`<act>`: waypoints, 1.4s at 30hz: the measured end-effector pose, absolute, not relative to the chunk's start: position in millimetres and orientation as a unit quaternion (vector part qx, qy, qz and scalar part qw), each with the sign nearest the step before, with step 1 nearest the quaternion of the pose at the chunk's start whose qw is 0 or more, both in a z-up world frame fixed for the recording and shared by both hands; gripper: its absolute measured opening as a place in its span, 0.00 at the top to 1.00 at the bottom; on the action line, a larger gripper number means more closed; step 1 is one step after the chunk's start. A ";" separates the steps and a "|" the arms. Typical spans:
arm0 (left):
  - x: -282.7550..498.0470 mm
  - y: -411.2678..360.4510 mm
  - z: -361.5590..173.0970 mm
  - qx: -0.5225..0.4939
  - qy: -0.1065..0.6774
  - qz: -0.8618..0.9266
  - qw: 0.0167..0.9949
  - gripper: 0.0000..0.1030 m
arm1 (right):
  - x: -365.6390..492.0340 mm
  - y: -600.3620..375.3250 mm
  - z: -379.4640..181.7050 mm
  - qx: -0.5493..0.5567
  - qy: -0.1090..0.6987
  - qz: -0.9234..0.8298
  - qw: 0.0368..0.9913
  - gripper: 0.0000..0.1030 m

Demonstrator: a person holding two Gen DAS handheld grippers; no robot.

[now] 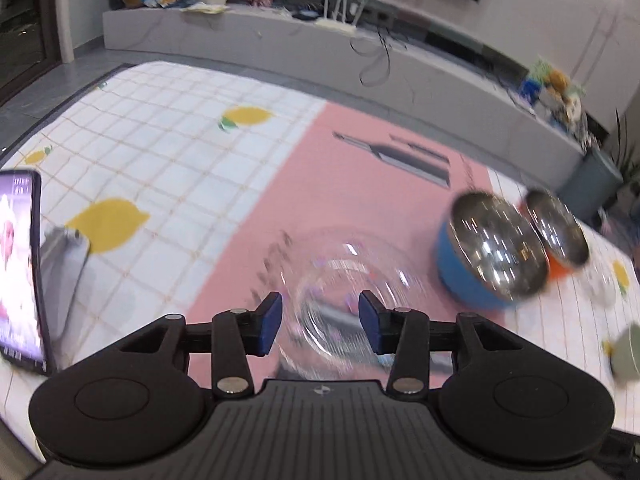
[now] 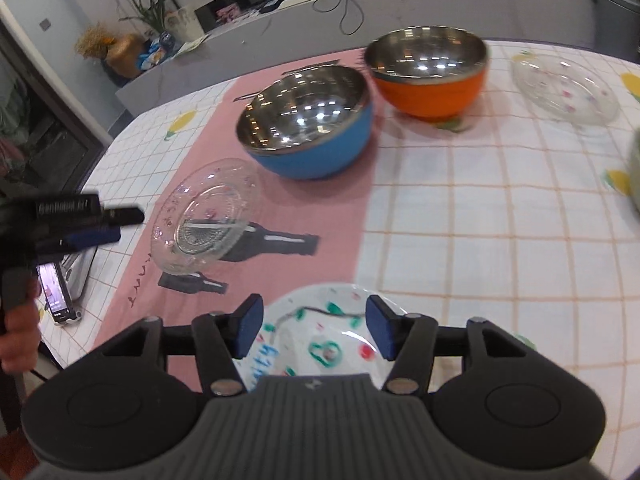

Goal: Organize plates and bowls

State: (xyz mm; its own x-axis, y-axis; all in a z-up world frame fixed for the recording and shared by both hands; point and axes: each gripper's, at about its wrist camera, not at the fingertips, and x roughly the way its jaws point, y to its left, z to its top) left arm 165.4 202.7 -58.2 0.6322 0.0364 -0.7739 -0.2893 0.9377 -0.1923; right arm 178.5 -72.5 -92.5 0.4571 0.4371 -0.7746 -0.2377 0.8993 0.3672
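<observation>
A clear glass plate [image 1: 344, 280] lies on the pink mat just ahead of my open left gripper [image 1: 320, 320]; it also shows in the right wrist view [image 2: 204, 216], with the left gripper [image 2: 116, 224] beside its left rim, apart from it. A blue steel-lined bowl [image 2: 308, 124] and an orange one [image 2: 428, 72] stand behind; they also show in the left wrist view, blue [image 1: 484, 256] and orange [image 1: 560, 232]. My right gripper [image 2: 314, 328] is open above a white painted plate [image 2: 320, 344]. A second glass plate [image 2: 566, 88] lies at the far right.
A phone on a stand [image 1: 20, 268] sits at the table's left edge and also shows in the right wrist view [image 2: 56, 296]. A pale green object [image 2: 634, 172] is at the right edge. A grey TV bench [image 1: 360, 60] runs behind the table.
</observation>
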 end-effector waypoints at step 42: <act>206.8 259.0 -118.4 -0.237 0.487 0.064 0.838 0.71 | 263.1 18.3 -132.4 0.206 0.498 0.173 0.824 0.68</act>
State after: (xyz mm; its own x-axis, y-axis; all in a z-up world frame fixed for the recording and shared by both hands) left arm 206.8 259.0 -118.4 0.5182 -0.1235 -0.8463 -0.3379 0.8794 -0.3352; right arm 263.1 18.3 -132.4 0.4433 0.4913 -0.7497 -0.0805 0.8549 0.5126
